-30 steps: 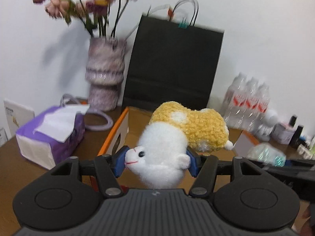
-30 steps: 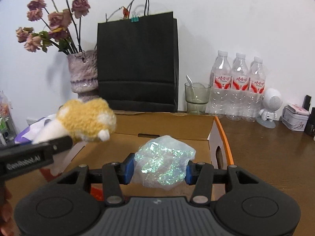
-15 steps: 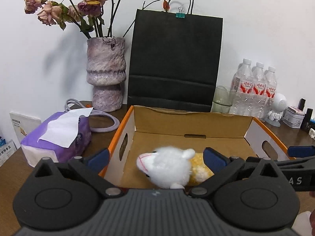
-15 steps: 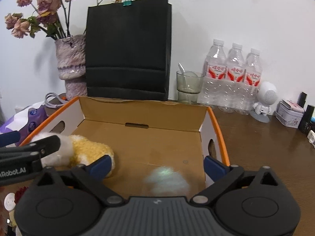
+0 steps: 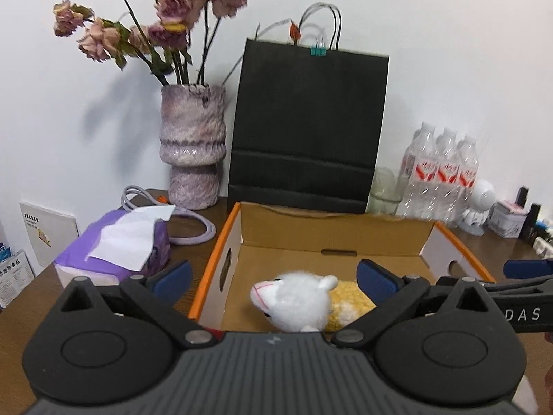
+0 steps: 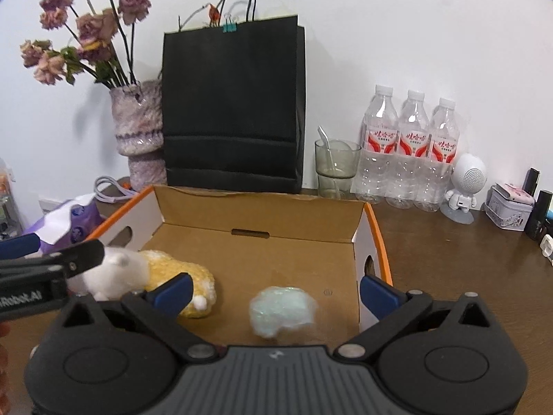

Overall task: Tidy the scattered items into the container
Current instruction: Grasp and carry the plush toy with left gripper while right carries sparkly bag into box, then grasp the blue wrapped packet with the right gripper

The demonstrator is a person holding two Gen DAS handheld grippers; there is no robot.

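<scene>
Jaws of the left gripper (image 5: 273, 280) stand spread as wide as they go, blue pads well apart and pressing on nothing. Between and below them lies the plush toy (image 5: 293, 299), a white-headed animal with a yellow woolly body, resting on the floor of the cardboard box (image 5: 337, 230) near its left wall. Neither pad touches it.

Jaws of the right gripper (image 6: 274, 290) are equally wide and empty. Beneath the gap between them the crumpled iridescent wrapper (image 6: 281, 311) sits on the box floor, slightly blurred, closer to the right wall and well apart from the plush toy, which lies at the left side of the box in this view. One finger of the left gripper crosses the lower left corner of the right wrist view, in front of the toy's white head.

The box is open-topped, brown inside with orange edging on its side walls and a hand slot cut in each end. It stands on a dark wooden tabletop (image 6: 449, 252). Behind it a black paper bag (image 6: 233, 110) stands upright against the white wall, a small teal clip at its top. Left of the bag is a mottled purple vase (image 5: 193, 148) of dried roses, with a purple tissue pack (image 5: 115, 247) and a coiled cable (image 5: 193, 231) nearer the left edge. Right of the bag stand a drinking glass (image 6: 335, 167), three water bottles (image 6: 408, 148), a small white robot figure (image 6: 465, 186) and a tin (image 6: 509, 209).
</scene>
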